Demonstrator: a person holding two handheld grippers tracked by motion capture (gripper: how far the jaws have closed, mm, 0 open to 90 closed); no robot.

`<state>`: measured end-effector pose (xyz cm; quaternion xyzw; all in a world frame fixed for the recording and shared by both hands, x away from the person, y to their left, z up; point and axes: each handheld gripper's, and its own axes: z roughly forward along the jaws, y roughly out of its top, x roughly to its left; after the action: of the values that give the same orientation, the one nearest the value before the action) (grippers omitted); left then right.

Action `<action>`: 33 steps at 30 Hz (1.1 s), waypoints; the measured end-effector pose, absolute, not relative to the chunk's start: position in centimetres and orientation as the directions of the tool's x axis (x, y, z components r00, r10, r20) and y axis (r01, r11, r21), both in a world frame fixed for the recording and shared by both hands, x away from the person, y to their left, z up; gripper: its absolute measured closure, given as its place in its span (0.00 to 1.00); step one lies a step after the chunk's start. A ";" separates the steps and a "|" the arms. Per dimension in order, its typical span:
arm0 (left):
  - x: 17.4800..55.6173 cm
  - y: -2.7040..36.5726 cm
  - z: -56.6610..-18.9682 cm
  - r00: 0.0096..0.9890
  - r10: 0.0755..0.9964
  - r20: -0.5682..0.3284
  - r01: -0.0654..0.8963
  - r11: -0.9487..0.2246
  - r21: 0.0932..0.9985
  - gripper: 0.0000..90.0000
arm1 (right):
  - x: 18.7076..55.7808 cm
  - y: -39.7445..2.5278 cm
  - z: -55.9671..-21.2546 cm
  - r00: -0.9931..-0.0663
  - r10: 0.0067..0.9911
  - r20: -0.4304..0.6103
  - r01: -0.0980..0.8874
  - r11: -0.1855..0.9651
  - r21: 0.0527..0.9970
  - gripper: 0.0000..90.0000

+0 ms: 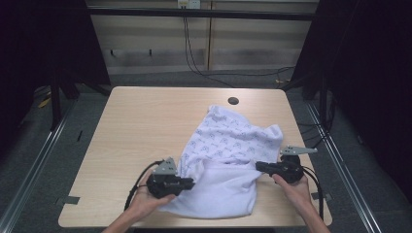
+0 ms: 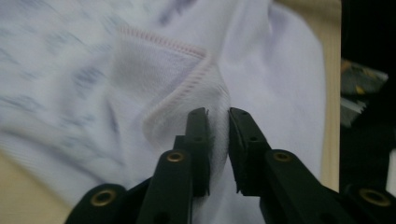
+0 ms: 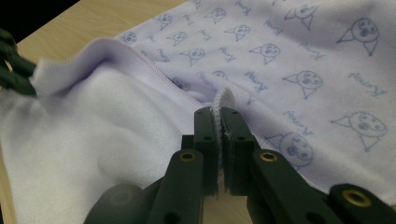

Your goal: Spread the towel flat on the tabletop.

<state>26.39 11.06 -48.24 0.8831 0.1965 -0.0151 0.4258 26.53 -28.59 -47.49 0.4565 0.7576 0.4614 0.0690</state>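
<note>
A white towel (image 1: 228,141) printed with small blue cat faces lies crumpled on the right half of the wooden table (image 1: 145,116), its plain underside turned up at the front. My left gripper (image 1: 190,183) pinches the towel's left front edge. In the left gripper view, a fold of the towel (image 2: 163,70) with pink stitching sits between the jaws of the left gripper (image 2: 218,116). My right gripper (image 1: 258,166) grips the right edge. In the right gripper view the right gripper (image 3: 219,112) is shut on the hem of the towel (image 3: 303,56), and the left gripper (image 3: 11,70) holds a raised corner.
A dark round cable hole (image 1: 233,101) sits near the table's far edge, just beyond the towel. Black cables (image 1: 204,73) run across the floor behind the table. Dark curtains hang on both sides. The table's left half shows bare wood.
</note>
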 end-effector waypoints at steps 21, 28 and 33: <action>29.8 12.2 -49.5 0.896 0.364 -0.253 0.424 -0.537 0.729 0.67 | 26.9 -28.4 -48.0 -0.593 0.738 0.323 0.620 0.163 0.767 0.95; 29.2 11.3 -49.7 0.923 0.320 -0.215 0.368 -0.563 0.740 0.65 | 26.8 -28.5 -48.0 -0.598 0.733 0.325 0.621 0.166 0.766 0.95; 28.4 10.6 -49.8 0.946 0.265 -0.188 0.314 -0.601 0.735 0.86 | 27.0 -28.5 -48.1 -0.590 0.737 0.330 0.627 0.161 0.762 0.95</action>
<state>28.35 10.61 -49.75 0.8943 0.1620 -0.0297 0.4161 26.98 -28.51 -48.07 0.4489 0.7597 0.4669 0.0585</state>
